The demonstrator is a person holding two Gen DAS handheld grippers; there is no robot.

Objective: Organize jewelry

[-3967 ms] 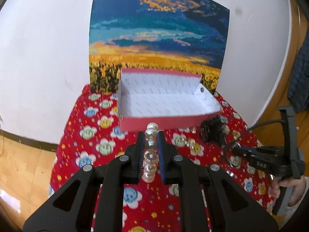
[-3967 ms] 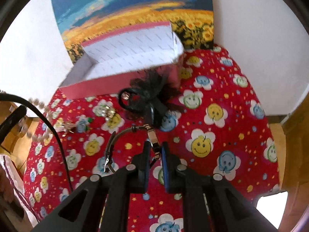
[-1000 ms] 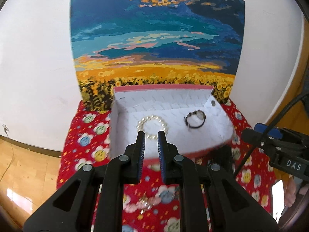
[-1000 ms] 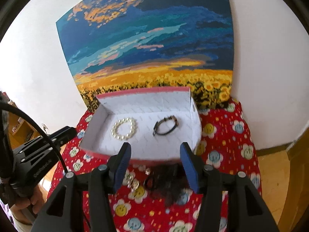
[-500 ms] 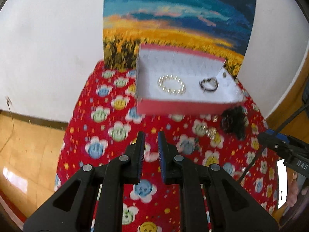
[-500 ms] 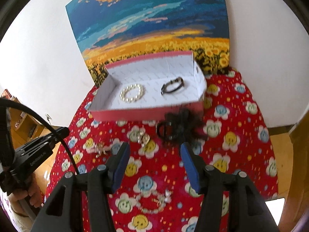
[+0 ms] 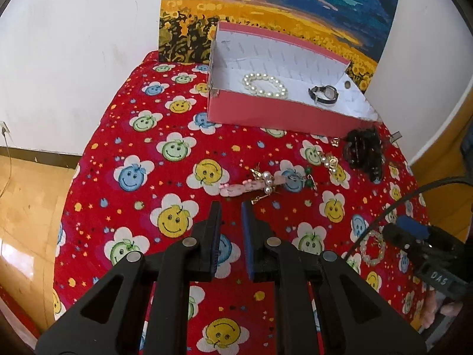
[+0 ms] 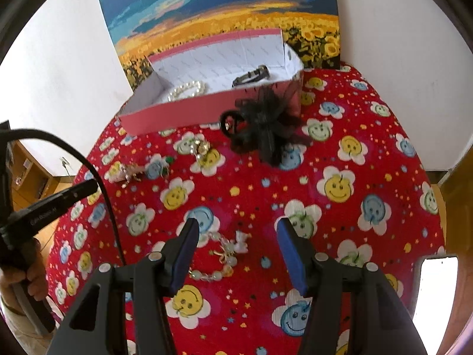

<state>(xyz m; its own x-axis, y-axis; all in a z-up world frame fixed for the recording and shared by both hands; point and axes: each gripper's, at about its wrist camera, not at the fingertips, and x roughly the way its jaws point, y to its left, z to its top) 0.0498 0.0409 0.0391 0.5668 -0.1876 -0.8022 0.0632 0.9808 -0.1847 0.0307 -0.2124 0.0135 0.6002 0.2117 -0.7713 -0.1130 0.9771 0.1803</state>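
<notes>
Right gripper [image 8: 236, 230]: jaws apart, empty, above a pale bead bracelet [image 8: 217, 259] on the red cloth [image 8: 340, 222]. Left gripper [image 7: 231, 211]: nearly closed, empty. Beyond the bracelet, the pink box [image 7: 280, 115] holds a pearl bracelet [image 7: 265, 85] and watch [image 7: 323, 94].

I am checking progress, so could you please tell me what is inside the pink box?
The pink box holds a pearl bracelet and a dark-strapped watch. Its near wall hides the floor strip just behind it.
</notes>
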